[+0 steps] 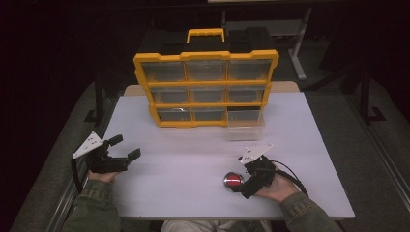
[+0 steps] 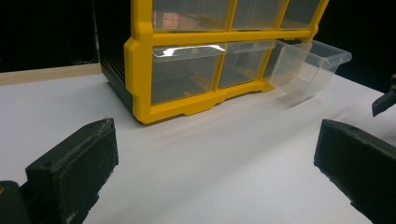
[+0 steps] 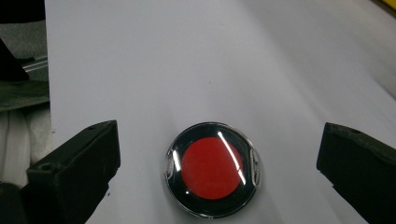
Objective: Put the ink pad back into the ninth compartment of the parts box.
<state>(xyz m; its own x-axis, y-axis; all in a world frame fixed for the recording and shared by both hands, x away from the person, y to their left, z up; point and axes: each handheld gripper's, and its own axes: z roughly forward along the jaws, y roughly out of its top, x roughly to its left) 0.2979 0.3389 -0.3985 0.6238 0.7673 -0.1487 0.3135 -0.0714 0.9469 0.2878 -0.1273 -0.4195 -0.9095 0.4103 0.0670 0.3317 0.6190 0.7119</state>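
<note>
A round disc (image 1: 233,181) with a red centre, a black ring and a clear shiny cover lies flat on the white table (image 1: 193,164) near the front right. My right gripper (image 1: 237,187) is open around it. In the right gripper view the disc (image 3: 211,169) sits between the wide-apart jaws of that gripper (image 3: 219,151), touching neither. My left gripper (image 1: 125,147) rests open at the table's left edge, holding nothing. In its own view the left gripper (image 2: 215,154) faces the yellow drawer cabinet (image 2: 140,70).
The yellow cabinet (image 1: 207,87) with several clear drawers stands at the table's back centre. Its bottom right drawer (image 1: 245,126) is pulled out onto the table, and it looks empty (image 2: 308,65). Bare white surface lies between the grippers and the cabinet.
</note>
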